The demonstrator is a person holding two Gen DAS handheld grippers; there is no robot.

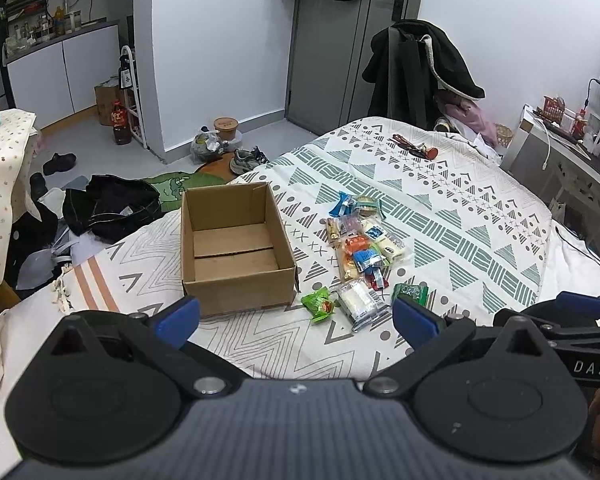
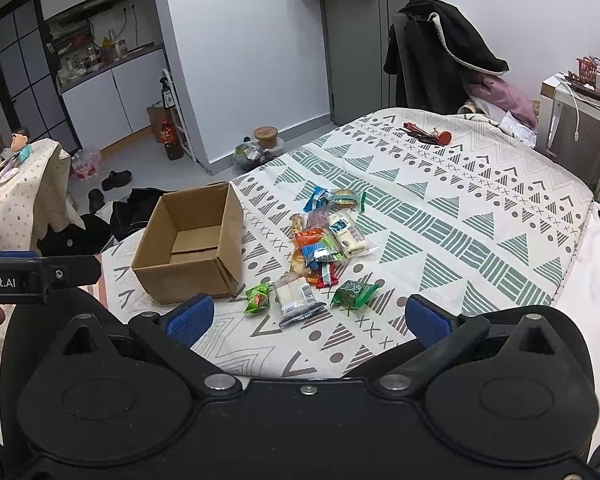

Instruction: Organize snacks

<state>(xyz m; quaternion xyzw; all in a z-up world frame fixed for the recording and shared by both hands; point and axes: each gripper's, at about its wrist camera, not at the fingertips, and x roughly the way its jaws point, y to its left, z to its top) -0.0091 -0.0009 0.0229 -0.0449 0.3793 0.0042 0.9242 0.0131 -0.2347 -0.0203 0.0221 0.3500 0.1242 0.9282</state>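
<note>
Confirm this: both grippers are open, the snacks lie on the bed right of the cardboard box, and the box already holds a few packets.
Wrong on one point: the cardboard box is empty, as the left wrist view shows. Both the left gripper and right gripper are open, and the snacks lie right of it.

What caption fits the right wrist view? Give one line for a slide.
Open right gripper hovers over the patterned bedspread, facing an empty cardboard box beside scattered snack packets.

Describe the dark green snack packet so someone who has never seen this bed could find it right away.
Start at the open brown cardboard box on the patterned bedspread, then look to the pile of wrapped snacks on its right. In the pile's nearest row, the dark green crinkly packet lies farthest right, beside the clear packet of white bars. The bright green packet by the box shows red print.
</note>
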